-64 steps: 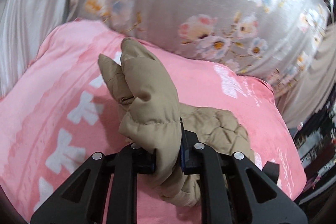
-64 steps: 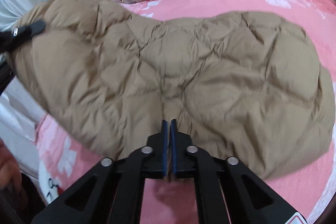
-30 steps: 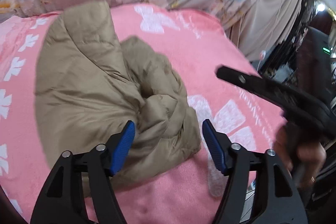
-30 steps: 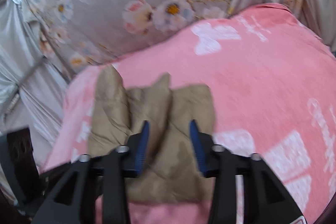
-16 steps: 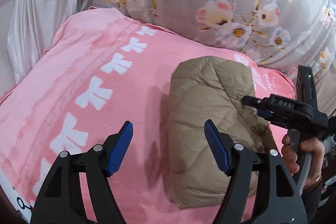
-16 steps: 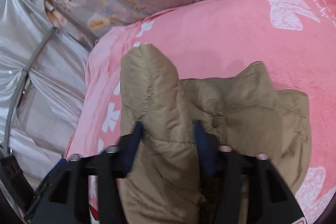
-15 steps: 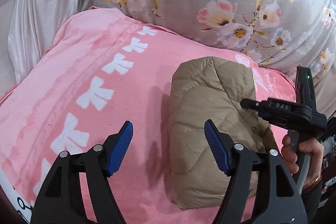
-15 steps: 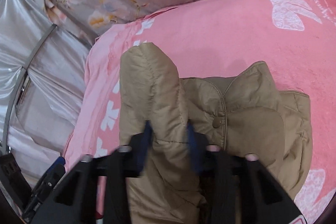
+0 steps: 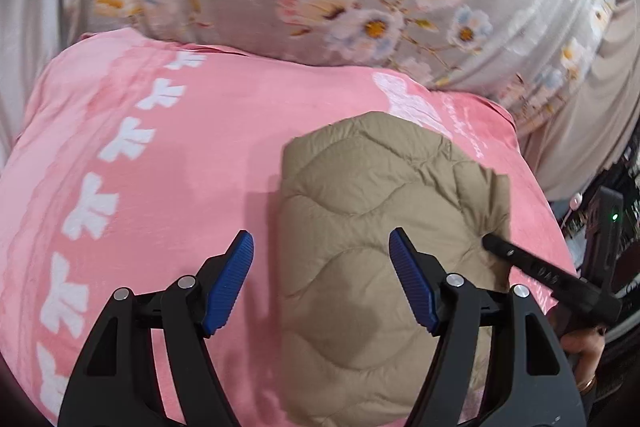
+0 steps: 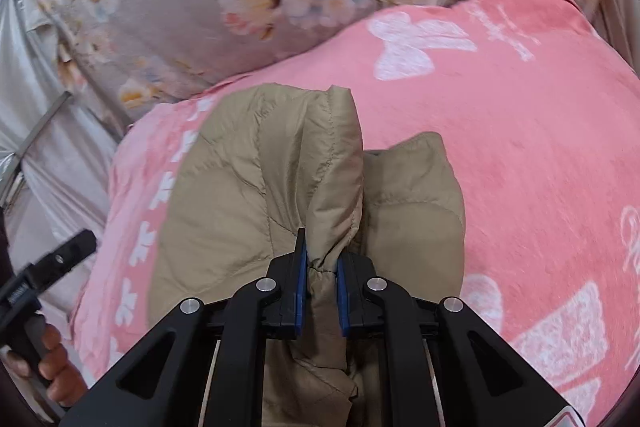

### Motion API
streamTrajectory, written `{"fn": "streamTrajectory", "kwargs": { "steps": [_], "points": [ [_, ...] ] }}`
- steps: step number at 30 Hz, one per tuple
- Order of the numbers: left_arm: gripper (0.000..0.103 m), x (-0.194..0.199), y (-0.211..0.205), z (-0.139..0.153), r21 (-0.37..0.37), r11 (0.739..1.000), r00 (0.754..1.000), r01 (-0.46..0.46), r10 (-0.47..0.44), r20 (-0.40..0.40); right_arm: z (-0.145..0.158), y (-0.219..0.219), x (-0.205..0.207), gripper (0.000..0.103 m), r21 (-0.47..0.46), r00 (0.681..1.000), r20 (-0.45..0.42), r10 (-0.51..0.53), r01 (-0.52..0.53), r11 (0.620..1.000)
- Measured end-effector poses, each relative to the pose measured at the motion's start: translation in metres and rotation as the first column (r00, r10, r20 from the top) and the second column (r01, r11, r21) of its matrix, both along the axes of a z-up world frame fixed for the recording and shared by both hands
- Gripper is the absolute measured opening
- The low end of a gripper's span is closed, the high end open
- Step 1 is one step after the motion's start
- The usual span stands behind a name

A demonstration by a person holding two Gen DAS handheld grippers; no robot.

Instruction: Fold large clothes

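— Since the tan quilted jacket (image 9: 384, 267) lies folded on the pink blanket (image 9: 160, 187) with its long axis running away from the cameras, which hand is nearer?

— The right gripper (image 10: 322, 287): its jaws are closing on a raised fold at the jacket's near right edge, the cloth pinched between them.

— And the left gripper (image 9: 322, 287)?

— Wide apart, holding nothing, hovering over the jacket's left edge; the bundle lies to its right.

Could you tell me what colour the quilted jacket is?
Tan, seen best in the left wrist view: jacket.
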State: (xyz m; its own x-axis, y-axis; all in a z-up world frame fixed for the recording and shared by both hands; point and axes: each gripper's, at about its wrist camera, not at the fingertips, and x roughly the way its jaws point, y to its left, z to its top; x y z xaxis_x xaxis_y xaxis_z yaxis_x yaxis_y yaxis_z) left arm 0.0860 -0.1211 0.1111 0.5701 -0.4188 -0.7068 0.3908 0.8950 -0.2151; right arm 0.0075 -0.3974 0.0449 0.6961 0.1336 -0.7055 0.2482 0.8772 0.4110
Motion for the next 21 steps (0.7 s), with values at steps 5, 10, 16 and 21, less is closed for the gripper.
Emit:
{"fn": "streamTrajectory", "kwargs": {
  "steps": [5, 10, 16, 21],
  "points": [
    [0.068, 0.008, -0.051, -0.021, 0.021, 0.998, 0.997, 0.066, -0.065, -0.041, -0.024, -0.021, -0.005, 0.011, 0.053, 0.998, -0.006, -0.063, 0.063, 0.997],
    [0.068, 0.020, -0.085, -0.047, 0.080, 0.994, 0.994, 0.077, -0.070, -0.080, -0.046, -0.029, -0.004, 0.011, 0.099, 0.997, -0.012, -0.078, 0.079, 0.992],
    [0.071, 0.027, -0.100, -0.068, 0.139, 0.989, 0.997, 0.051, -0.042, -0.066, -0.072, -0.042, -0.004, 0.012, 0.197, 0.994, -0.014, -0.104, 0.105, 0.975],
    [0.088, 0.035, -0.107, -0.090, 0.166, 0.985, 0.996, 0.038, -0.025, -0.080, -0.085, -0.042, -0.003, 0.014, 0.210, 0.993, -0.011, -0.114, 0.114, 0.971]
  ]
}}
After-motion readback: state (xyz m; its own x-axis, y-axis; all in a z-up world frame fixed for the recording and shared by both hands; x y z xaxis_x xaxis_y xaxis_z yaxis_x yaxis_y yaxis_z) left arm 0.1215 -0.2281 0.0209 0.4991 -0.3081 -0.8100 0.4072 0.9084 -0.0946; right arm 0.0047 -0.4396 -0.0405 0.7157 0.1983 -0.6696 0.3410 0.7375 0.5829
